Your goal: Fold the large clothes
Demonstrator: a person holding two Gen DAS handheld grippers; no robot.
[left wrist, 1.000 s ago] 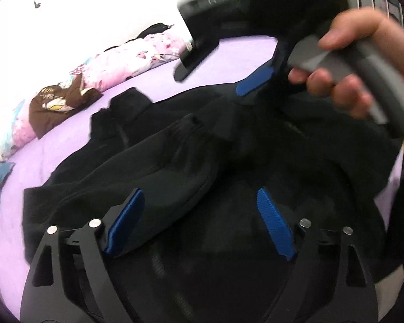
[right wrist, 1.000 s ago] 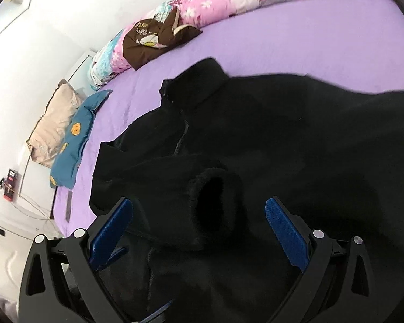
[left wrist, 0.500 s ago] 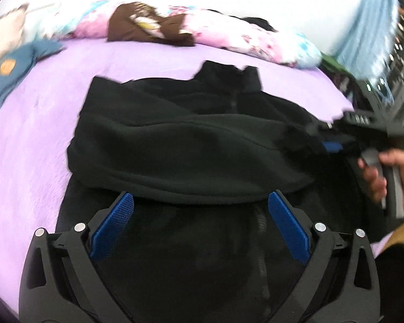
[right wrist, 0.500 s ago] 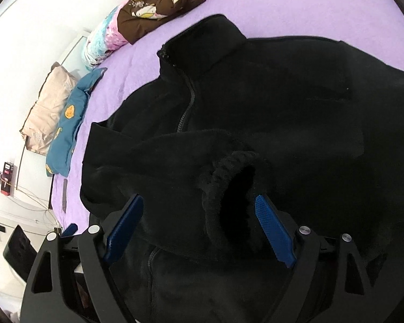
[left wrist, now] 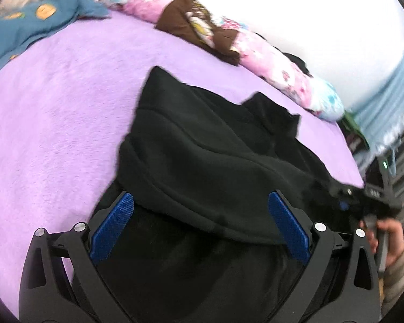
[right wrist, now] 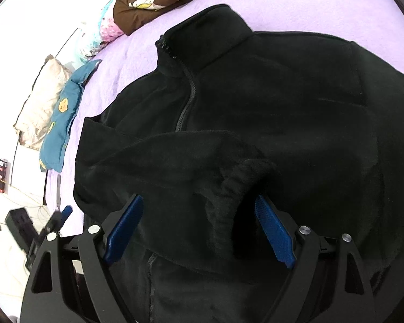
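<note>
Gaping wide, both claws, left claw and right claw, grip nothing over black jacket, brown garment beyond

Bright even daylight, blown-out white wall, fisheye-bent edges, dark corner vignette, left view motion-blurred

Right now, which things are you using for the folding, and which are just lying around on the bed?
For the folding:
black fleece jacket
its sleeve, laid across the front
left gripper, open
right gripper, open

Just lying about:
brown top
blue pillow
beige pillow
pink floral quilt
</note>
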